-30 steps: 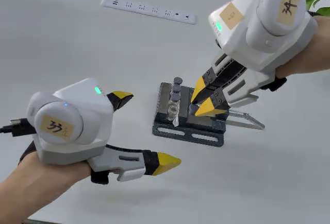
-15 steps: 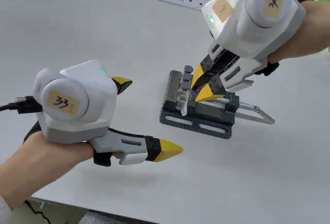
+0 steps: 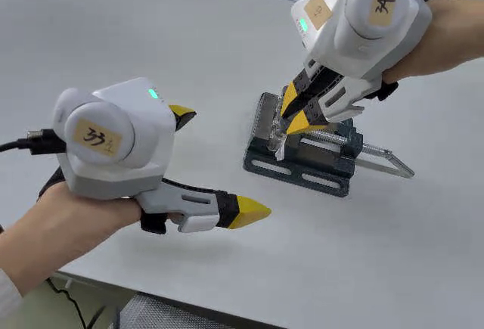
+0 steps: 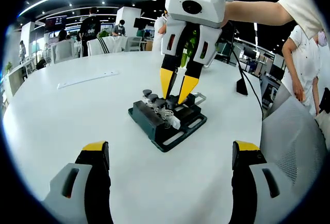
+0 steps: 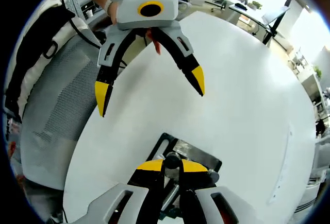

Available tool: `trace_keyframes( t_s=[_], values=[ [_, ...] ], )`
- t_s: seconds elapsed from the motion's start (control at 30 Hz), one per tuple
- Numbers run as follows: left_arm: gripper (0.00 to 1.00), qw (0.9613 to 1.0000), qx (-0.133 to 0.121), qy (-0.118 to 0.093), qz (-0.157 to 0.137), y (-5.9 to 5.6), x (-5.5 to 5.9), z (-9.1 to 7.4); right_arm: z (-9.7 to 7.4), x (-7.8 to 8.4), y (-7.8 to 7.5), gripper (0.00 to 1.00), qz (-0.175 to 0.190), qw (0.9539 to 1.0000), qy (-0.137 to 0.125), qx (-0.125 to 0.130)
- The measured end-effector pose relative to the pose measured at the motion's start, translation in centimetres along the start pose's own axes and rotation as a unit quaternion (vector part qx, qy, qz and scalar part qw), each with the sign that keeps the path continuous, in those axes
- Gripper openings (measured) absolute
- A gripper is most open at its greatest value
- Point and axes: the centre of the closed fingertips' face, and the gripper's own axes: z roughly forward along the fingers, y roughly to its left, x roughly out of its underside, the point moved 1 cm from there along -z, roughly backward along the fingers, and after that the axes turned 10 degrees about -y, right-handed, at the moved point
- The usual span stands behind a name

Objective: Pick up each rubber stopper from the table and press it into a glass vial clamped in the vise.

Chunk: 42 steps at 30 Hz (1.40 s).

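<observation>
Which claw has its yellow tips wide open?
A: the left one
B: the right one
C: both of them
A: the left gripper has its jaws spread wide over the table, while the right gripper pinches a stopper above the vise.

The left tool (image 4: 170, 149) holds its yellow-tipped jaws wide apart. Ahead on the round white desk (image 4: 72, 116), a dark metal vise (image 4: 167, 127) clamps a row of glass vials (image 4: 157, 106). The white right tool (image 4: 177, 90) reaches down, pinching a dark rubber stopper (image 4: 177, 99).
</observation>
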Motion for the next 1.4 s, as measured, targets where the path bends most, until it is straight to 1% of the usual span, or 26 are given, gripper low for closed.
trace_keyframes(
  t_s=[0.4,0.53,0.6,0.77,0.83,0.9,1.1,1.2,1.27,1.33,1.4],
  values=[
    [0.98,1.0,-0.001,0.0,-0.006,-0.1,0.2,-0.1,0.8,0.3,-0.2,0.06,-0.015,0.9998,0.012,-0.004],
    [0.98,1.0,0.0,-0.001,-0.008,-0.1,0.3,-0.1,0.8,0.4,-0.5,0.06,-0.021,0.9997,0.013,-0.002],
    [0.98,1.0,0.0,0.0,-0.009,-0.1,0.3,-0.1,0.8,0.4,-0.4,0.06,-0.02,0.9996,0.017,-0.005],
    [0.98,0.9999,0.001,-0.002,-0.01,-0.1,0.3,0.0,1.0,0.5,-0.5,0.06,-0.028,0.9994,0.019,0.0],
    [0.98,0.9999,0.002,-0.001,-0.01,-0.1,0.3,0.0,1.1,0.6,-0.5,0.06,-0.033,0.9992,0.024,-0.001],
    [0.98,0.9999,0.003,-0.001,-0.01,-0.2,0.3,0.0,1.1,0.6,-0.4,0.06,-0.033,0.9992,0.024,-0.003],
    [0.98,0.9999,0.003,-0.002,-0.012,-0.3,0.3,-0.1,1.2,0.6,-0.5,0.06,-0.047,0.9985,0.029,-0.002],
    [0.97,0.9999,0.004,0.0,-0.012,-0.2,0.4,-0.1,1.3,0.5,-0.4,0.06,-0.055,0.9978,0.036,0.001],
    [0.97,0.9999,0.005,0.0,-0.013,-0.3,0.4,-0.1,1.2,0.5,-0.3,0.05,-0.051,0.998,0.037,0.004],
    [0.97,0.9999,0.005,-0.001,-0.014,-0.4,0.4,-0.1,1.2,0.6,-0.5,0.05,-0.033,0.9988,0.034,0.009],
    [0.97,0.9999,0.007,0.0,-0.013,-0.5,0.4,0.0,1.2,0.6,-0.4,0.05,-0.023,0.9992,0.03,0.013]
  ],
)
